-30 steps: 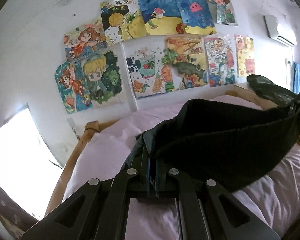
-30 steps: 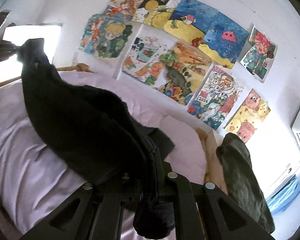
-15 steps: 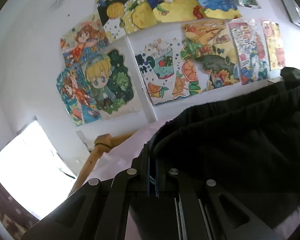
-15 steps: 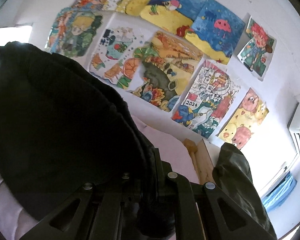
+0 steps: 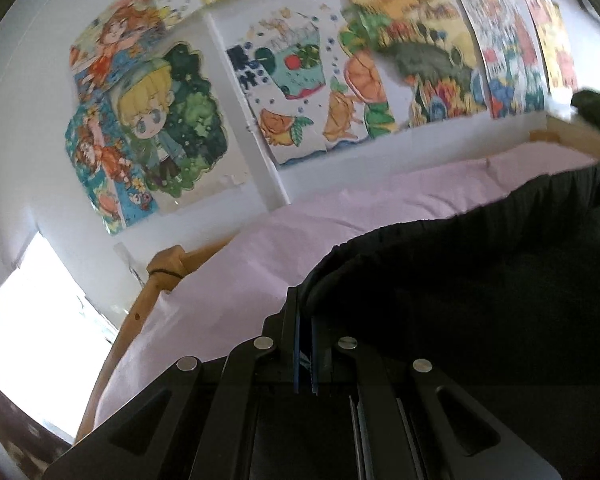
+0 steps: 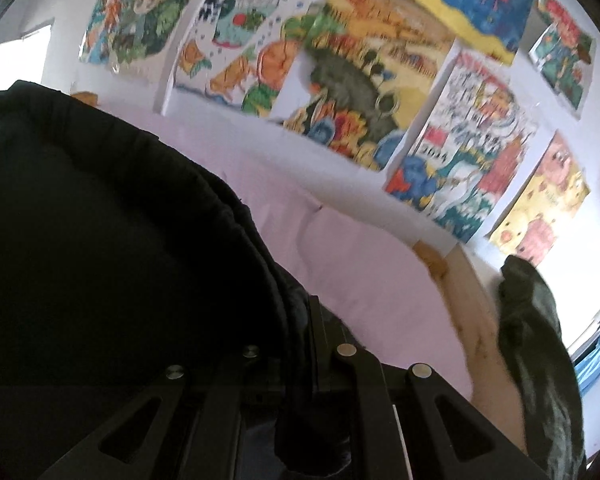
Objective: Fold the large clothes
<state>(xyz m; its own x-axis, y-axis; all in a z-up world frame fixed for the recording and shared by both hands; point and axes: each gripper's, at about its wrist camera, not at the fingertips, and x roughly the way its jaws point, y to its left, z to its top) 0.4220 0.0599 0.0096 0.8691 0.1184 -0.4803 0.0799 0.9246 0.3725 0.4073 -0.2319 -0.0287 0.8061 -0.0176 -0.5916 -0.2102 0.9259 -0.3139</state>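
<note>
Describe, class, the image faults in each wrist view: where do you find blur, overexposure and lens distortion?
Left wrist view: the window is blown out to white, the wall drawings are motion-smeared, the bed frame bows from fisheye. Right wrist view: drawings are smeared likewise, and the black garment is underexposed, nearly without detail.

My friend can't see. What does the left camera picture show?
The left gripper is shut on a black garment held over a bed with a pink sheet. Colourful drawings cover the white wall behind.
</note>
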